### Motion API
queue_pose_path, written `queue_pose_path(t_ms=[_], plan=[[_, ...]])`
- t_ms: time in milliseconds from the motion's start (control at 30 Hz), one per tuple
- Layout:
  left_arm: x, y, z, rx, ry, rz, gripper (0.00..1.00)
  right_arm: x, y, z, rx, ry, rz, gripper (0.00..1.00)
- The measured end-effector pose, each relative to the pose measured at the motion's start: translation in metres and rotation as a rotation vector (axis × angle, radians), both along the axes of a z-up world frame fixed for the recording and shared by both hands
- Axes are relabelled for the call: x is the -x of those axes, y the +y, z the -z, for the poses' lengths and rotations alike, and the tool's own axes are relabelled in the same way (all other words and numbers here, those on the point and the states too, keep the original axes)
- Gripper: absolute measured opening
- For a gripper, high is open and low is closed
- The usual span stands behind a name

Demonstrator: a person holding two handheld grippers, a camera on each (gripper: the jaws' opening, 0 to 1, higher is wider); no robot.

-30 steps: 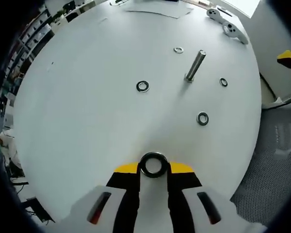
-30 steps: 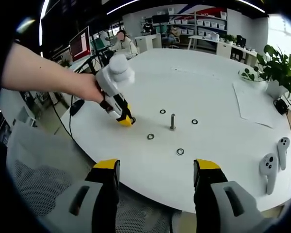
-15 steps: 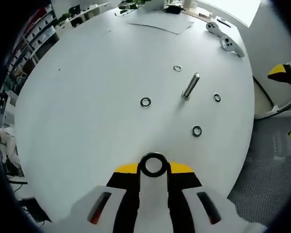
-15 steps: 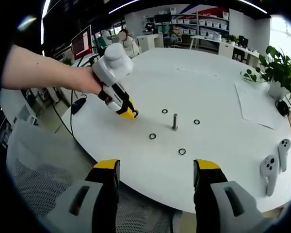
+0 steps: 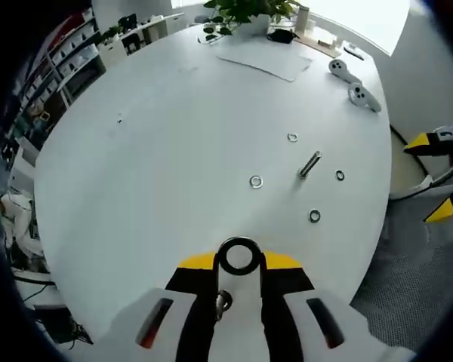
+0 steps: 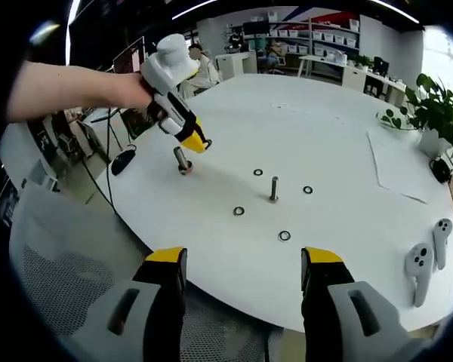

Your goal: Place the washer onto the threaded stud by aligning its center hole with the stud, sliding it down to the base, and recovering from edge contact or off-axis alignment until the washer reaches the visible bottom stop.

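The left gripper [image 5: 238, 265] clamps a dark metal ring washer [image 5: 238, 256] at lower centre. The threaded steel stud [image 5: 309, 164] stands right of centre, small and blurred. The right gripper [image 6: 243, 273] stands open, empty.

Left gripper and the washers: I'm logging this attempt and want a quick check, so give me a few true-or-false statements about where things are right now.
1. The left gripper holds a washer between its jaw tips. True.
2. A washer already sits on the stud. False: the stud is bare, and four loose washers lie flat on the table around it.
3. The right gripper is shut on a washer. False: its jaws stand wide apart with nothing between them.
4. The stud stands upright on the white table. True.
5. The left gripper is right above the stud. False: it is off to the side, near the table's edge.
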State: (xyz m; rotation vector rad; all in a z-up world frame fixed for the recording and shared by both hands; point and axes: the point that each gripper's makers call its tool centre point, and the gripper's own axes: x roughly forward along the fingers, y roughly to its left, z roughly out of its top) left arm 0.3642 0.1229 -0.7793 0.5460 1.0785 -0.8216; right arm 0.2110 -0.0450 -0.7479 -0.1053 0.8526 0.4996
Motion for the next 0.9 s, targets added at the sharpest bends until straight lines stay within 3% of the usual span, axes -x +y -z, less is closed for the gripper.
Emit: queue_pose_path(t_ms=[100,267,433,900], plan=[[-0.002,0.014,0.0,-0.029,-0.003,0.015,0.18,-0.001,0.0,0.0,0.001,-0.003,0.0,0.63],[0.008,0.037,0.003,-0.074,0.05,0.025,0.18,0.001,0.0,-0.001,0.003,-0.002,-0.006,0.63],[0.006,0.045,0.001,-0.083,0.032,0.037,0.18,0.001,0.001,0.0,0.007,-0.001,-0.013,0.63],[0.019,0.061,0.013,-0.133,0.08,0.053,0.18,0.001,0.0,0.001,0.013,-0.001,-0.012,0.63]])
